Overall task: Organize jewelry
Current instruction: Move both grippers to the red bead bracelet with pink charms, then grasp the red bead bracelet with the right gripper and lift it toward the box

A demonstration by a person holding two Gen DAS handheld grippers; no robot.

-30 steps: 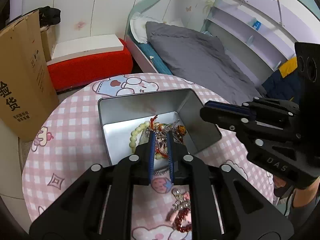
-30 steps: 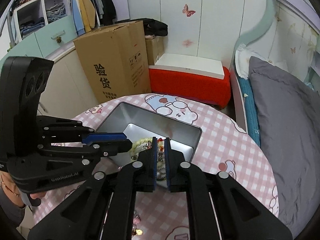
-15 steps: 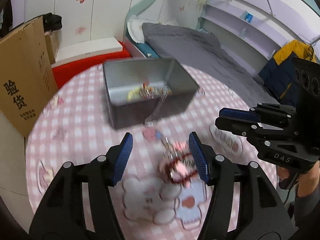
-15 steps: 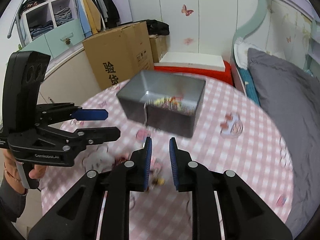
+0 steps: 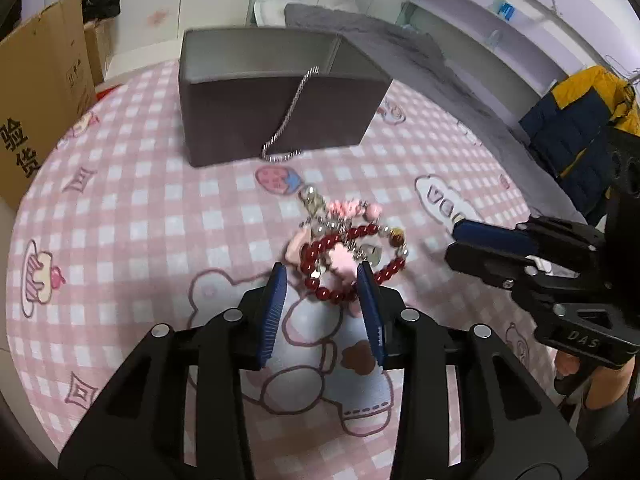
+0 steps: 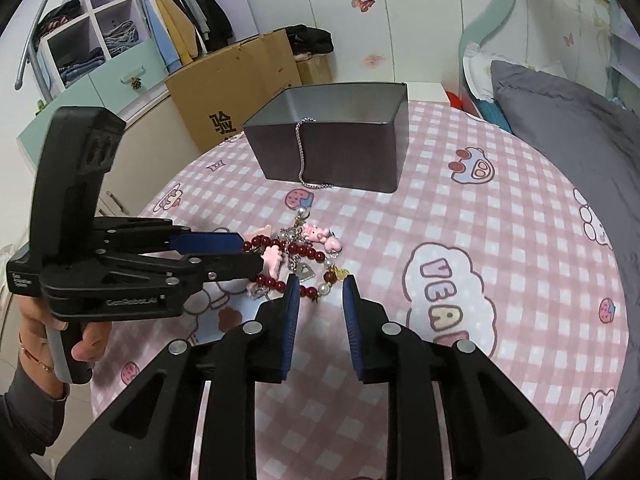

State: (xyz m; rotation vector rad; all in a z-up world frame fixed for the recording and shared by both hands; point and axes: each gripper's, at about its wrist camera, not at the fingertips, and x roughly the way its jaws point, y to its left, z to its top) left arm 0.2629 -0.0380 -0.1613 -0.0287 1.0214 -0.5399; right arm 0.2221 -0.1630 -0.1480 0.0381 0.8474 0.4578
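Observation:
A tangled pile of jewelry (image 5: 344, 248) with a dark red bead bracelet, pink charms and pearls lies on the pink checked tablecloth; it also shows in the right wrist view (image 6: 298, 256). A grey metal box (image 5: 276, 96) stands behind it, also seen in the right wrist view (image 6: 336, 140), with a silver chain (image 5: 288, 120) hanging over its front wall. My left gripper (image 5: 322, 280) is open, its fingers on either side of the pile's near edge. My right gripper (image 6: 318, 286) is open, just short of the pile's right side.
A round table (image 6: 500, 240) with cartoon prints carries everything. A cardboard carton (image 6: 236, 88) stands behind the table on the left, a bed with a grey blanket (image 6: 568, 128) on the right. A blue and yellow jacket (image 5: 580, 132) hangs at the right.
Both grippers pulled back out of the box, opened and dropped low over the table by the jewelry pile. The silver chain now hangs over the box's front wall.

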